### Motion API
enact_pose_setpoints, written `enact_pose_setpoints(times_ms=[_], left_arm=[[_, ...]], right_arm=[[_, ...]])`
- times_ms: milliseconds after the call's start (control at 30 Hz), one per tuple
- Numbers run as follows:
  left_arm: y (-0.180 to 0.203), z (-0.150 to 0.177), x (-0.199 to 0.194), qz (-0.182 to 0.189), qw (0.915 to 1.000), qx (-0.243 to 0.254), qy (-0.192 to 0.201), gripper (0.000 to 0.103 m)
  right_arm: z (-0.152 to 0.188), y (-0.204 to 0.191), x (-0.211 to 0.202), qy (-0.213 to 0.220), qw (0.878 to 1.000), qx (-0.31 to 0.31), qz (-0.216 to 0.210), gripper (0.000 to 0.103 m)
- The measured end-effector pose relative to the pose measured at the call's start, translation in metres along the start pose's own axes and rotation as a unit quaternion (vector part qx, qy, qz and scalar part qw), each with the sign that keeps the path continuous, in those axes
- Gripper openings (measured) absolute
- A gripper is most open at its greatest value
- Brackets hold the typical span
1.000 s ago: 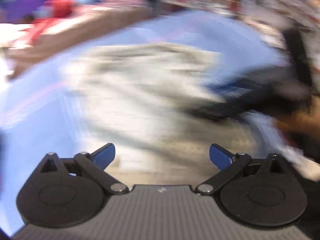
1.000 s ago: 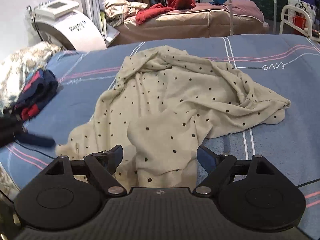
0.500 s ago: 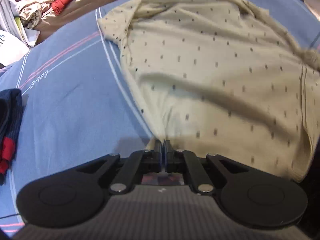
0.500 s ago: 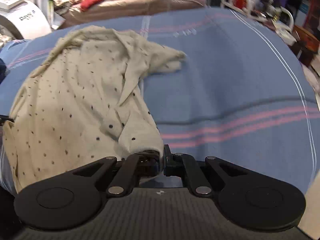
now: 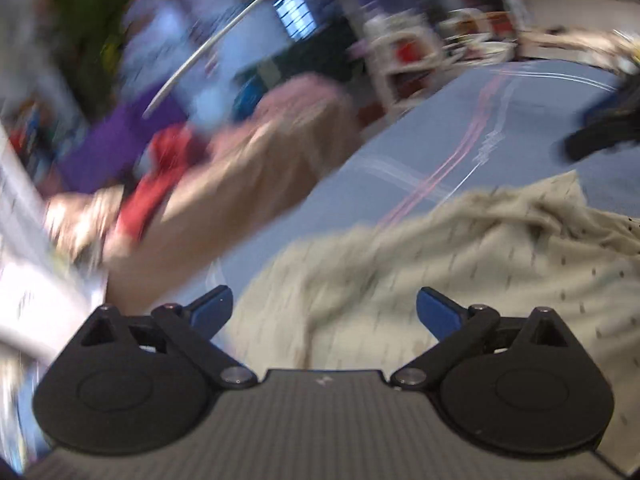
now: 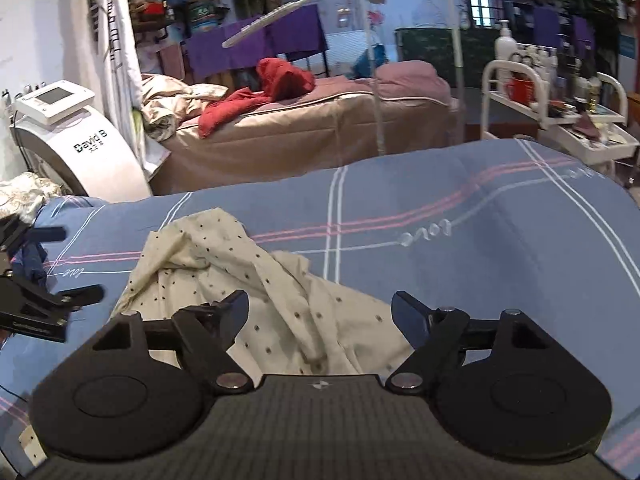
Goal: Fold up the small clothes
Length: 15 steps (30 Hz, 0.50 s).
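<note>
Both sets of fingers just let go: left gripper and right gripper spread wide, nothing clamped. Dotted cream garment lies rumpled on the blue bed, near side. Spread-out pull done, no fold yet.

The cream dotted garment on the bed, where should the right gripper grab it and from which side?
Probably the raised far corner of the cream dotted garment: it stands up off the blue striped sheet as a free edge, so one jaw could slide beneath it. The right gripper, jaws open, should reach forward over the crumpled middle and come down onto that corner.
</note>
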<state>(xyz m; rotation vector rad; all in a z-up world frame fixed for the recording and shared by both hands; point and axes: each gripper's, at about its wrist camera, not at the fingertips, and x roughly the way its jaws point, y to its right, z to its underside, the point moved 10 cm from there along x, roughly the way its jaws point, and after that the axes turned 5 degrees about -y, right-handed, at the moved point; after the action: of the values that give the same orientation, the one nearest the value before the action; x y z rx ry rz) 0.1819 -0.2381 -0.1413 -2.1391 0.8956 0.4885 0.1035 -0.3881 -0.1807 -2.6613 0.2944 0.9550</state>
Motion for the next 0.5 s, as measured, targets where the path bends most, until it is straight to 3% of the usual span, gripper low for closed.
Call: enact_pose_setpoints(times_ms=[100,133,200,233,267,300,333,433,500], left_arm=[[0.060,-0.040,0.059,-0.008,0.9897,0.143,0.004,0.093],[0.074,-0.046,0.077,-0.006,0.9857,0.169,0.000,0.091],[0.093,-0.047,0.113,0.010,0.9818,0.187,-0.031,0.076],[0.104,-0.041,0.130,0.036,0.9805,0.183,-0.064,0.049],[0.109,-0.036,0.140,0.066,0.9794,0.170,-0.086,0.019],[0.109,-0.035,0.142,0.087,0.9807,0.148,-0.093,0.016],[0.102,-0.036,0.141,0.090,0.9844,0.121,-0.092,0.011],[0.065,-0.032,0.128,0.085,0.9910,0.052,-0.089,0.007],[0.022,-0.017,0.119,0.048,0.9944,0.013,-0.094,0.006]], right_arm=[[-0.017,-0.002,0.044,-0.031,0.999,-0.013,-0.007,0.103],[-0.017,0.000,0.057,-0.047,0.999,-0.015,-0.008,0.102],[-0.013,0.006,0.083,-0.080,0.997,-0.010,-0.009,0.095],[-0.006,0.007,0.097,-0.111,0.994,-0.004,-0.021,0.087],[0.000,0.007,0.107,-0.133,0.990,0.006,-0.035,0.050],[0.004,0.010,0.111,-0.137,0.990,0.014,-0.040,0.023],[0.003,0.014,0.108,-0.124,0.992,0.015,-0.027,0.010],[-0.010,0.038,0.074,-0.061,0.998,0.030,0.007,0.007],[-0.015,0.059,0.044,-0.025,0.998,0.034,0.038,0.006]])
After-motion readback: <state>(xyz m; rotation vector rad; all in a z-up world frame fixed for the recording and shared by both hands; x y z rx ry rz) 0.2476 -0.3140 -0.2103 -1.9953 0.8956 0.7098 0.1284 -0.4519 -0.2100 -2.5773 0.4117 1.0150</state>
